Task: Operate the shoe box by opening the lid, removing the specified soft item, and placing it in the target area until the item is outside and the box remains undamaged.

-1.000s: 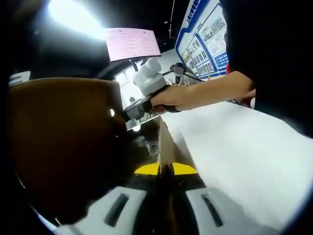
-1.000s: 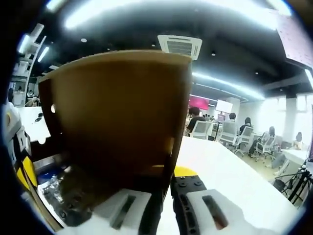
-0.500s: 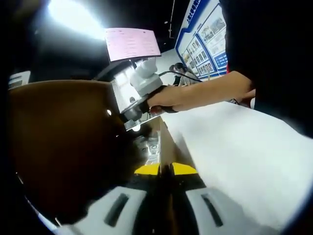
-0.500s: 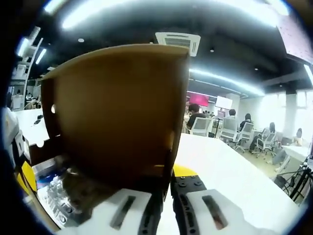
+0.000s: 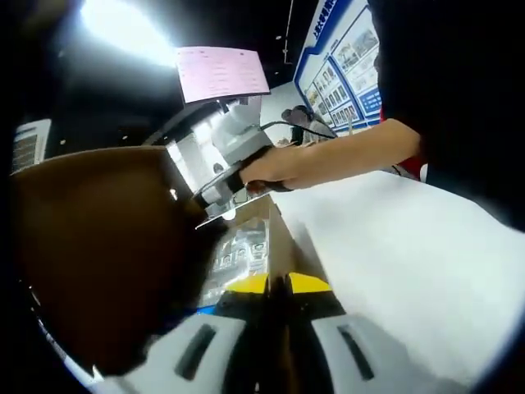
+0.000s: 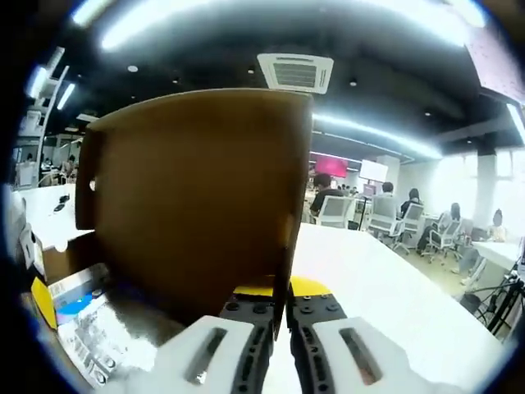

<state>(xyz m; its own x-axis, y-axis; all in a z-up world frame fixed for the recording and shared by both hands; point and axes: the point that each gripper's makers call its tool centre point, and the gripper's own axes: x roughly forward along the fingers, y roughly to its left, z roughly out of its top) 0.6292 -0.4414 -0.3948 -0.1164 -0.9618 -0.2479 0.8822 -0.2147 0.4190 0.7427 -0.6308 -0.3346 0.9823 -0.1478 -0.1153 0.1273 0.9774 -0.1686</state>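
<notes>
Lid raised further; right tool clamps it.

An open-plan office. Beyond the tongs, people sit on swivel chairs at white desks. A ceiling air-conditioner and strip lights hang overhead.

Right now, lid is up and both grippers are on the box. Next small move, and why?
Probably swing the lid a little further back with the right gripper, which looks shut on its edge. The lid stands roughly upright over the opening, and the plastic-wrapped item lies uncovered inside. The left gripper seems clamped on the box wall, steadying it.
</notes>
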